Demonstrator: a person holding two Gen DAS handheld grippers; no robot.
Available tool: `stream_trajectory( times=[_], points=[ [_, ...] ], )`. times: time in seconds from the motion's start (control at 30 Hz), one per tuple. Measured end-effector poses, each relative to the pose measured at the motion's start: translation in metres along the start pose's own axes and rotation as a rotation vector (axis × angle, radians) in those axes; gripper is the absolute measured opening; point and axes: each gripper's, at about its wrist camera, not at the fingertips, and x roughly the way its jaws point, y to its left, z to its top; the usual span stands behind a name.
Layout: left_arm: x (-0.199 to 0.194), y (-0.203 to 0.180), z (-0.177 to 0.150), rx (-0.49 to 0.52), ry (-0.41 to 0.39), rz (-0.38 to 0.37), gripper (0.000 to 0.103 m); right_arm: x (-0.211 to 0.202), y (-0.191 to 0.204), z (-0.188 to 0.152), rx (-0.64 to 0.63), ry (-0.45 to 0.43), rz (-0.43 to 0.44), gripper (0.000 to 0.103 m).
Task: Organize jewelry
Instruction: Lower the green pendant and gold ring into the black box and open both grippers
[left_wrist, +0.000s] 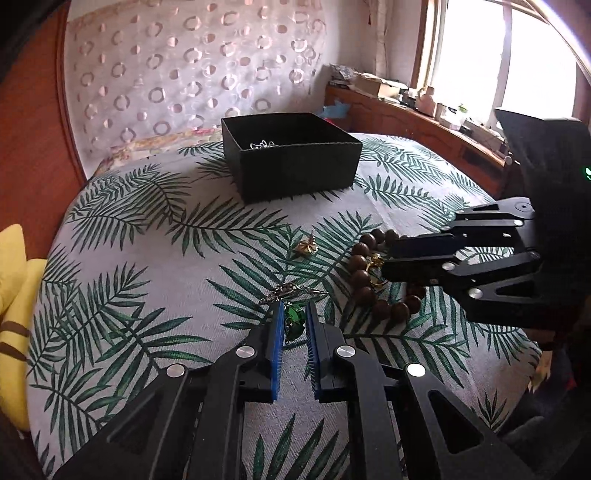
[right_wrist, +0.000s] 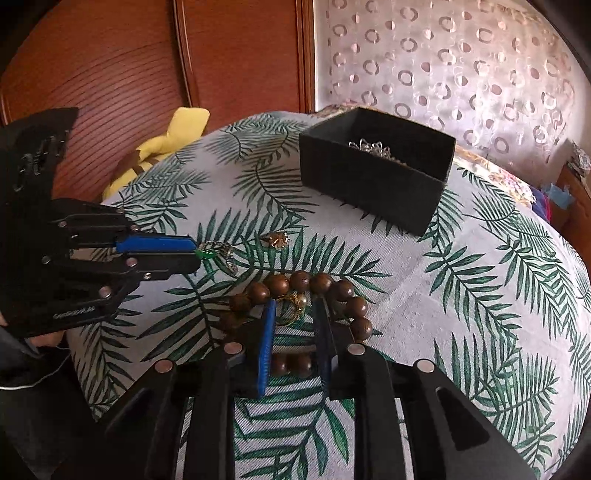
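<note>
Pinching a glassy green pendant (left_wrist: 294, 320), left gripper (left_wrist: 295, 314) fingers; right gripper (right_wrist: 293, 314) fingers narrowly parted over brown beads (right_wrist: 299, 281).

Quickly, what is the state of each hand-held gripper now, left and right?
Left hand-held gripper: shut on the green pendant.
Right hand-held gripper: open, holding nothing; a gold ring lies between its jaws, inside the bead bracelet.

Bare bedspread (right_wrist: 424, 295) lies open between the bead bracelet (right_wrist: 332, 288) and the black box (right_wrist: 373, 184) — only a small gold brooch (right_wrist: 277, 240) interrupts it; the left claw (right_wrist: 197, 254) crowds the bracelet's left side.
</note>
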Motion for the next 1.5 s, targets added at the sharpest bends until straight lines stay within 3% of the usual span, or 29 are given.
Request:
stream_trajectory(
  times=[0.27,0.37,0.7,1.07,1.5],
  points=[
    [0.001,0.001,-0.001,-0.004,-0.001,0.002,0.010,0.014,0.004,0.009,-0.038,0.057,-0.055,0.023],
    [0.001,0.001,0.000,-0.006,-0.003,0.003,0.010,0.016,0.008,0.010,-0.068,0.069,-0.056,0.014],
    [-0.017,0.007,0.018,-0.028,-0.077,-0.006,0.010,-0.015,0.001,0.014,-0.066,-0.025,-0.057,0.011],
    [-0.038,0.013,0.082,0.001,-0.187,-0.017,0.010,-0.046,-0.030,0.055,-0.056,-0.156,-0.039,0.011],
    [-0.004,0.025,0.152,-0.005,-0.217,-0.025,0.010,-0.013,-0.080,0.095,-0.011,-0.173,-0.051,0.012]
  ],
)
